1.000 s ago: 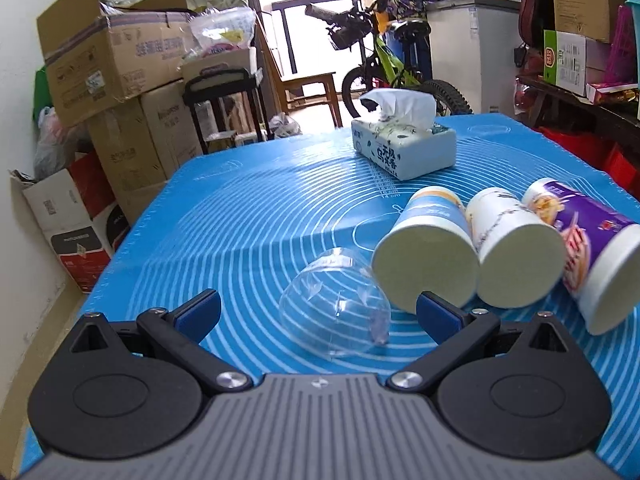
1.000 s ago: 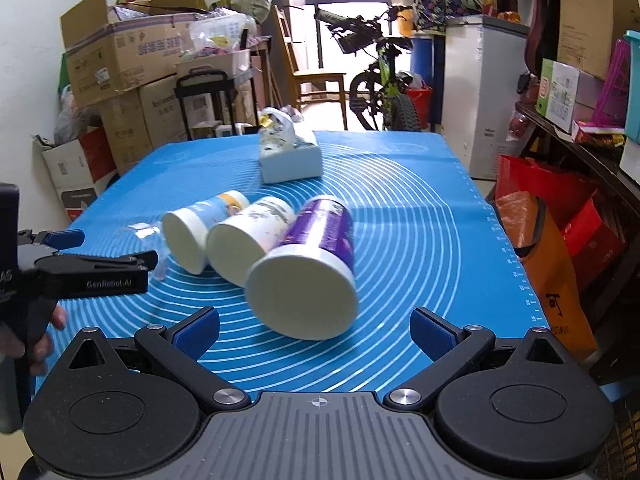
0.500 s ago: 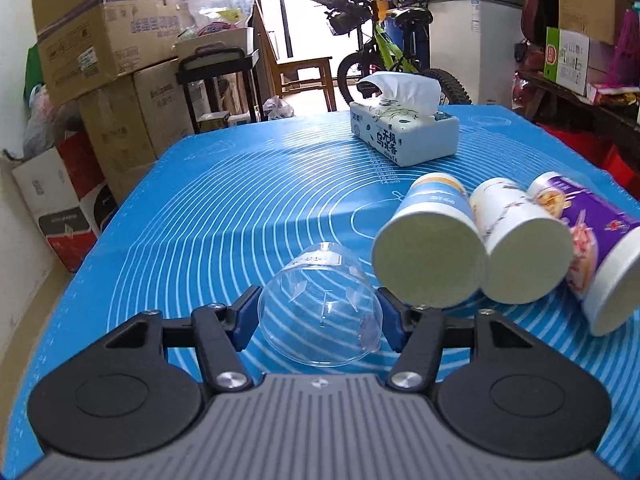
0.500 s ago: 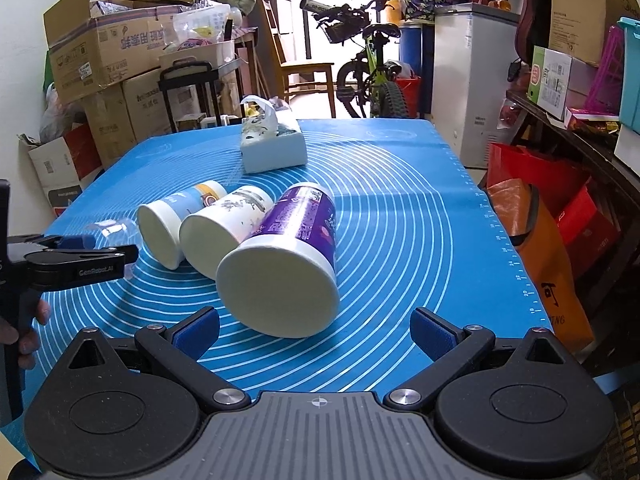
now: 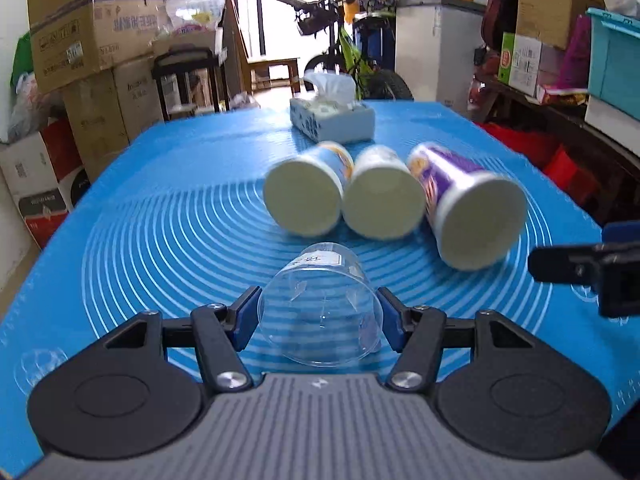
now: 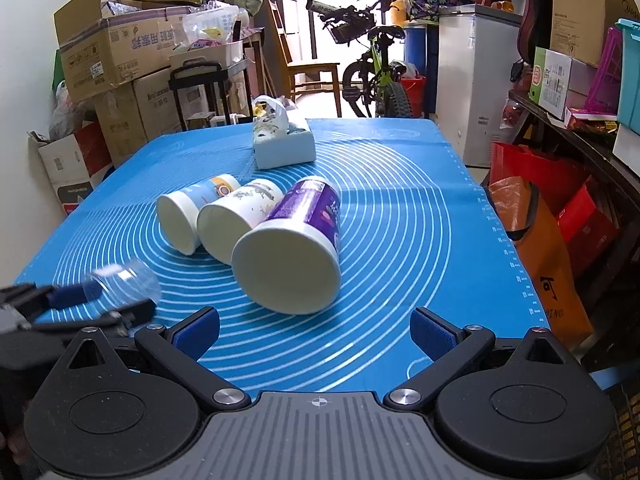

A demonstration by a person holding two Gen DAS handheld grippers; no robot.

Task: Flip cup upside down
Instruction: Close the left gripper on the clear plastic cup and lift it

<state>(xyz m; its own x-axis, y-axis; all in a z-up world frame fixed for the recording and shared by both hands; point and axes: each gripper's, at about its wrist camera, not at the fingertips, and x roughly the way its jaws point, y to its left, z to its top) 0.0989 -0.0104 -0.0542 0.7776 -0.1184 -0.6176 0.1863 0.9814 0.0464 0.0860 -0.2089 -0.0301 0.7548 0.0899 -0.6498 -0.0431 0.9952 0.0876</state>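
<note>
The left gripper (image 5: 319,316) squeezes the clear plastic cup (image 5: 320,304) on its side, rim toward the camera. Only the right view shows it lifted above the blue mat (image 6: 400,208). The right gripper (image 6: 315,332) stays wide open, holding nothing. A second ago, the cup lay loose.

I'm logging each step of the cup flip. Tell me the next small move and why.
Probably lift the clear cup a little higher off the blue mat before rotating the wrist. The left gripper has its jaws closed on the cup's sides, the cup lies sideways, and three paper cups lie close ahead, so turning it low risks bumping them.
</note>
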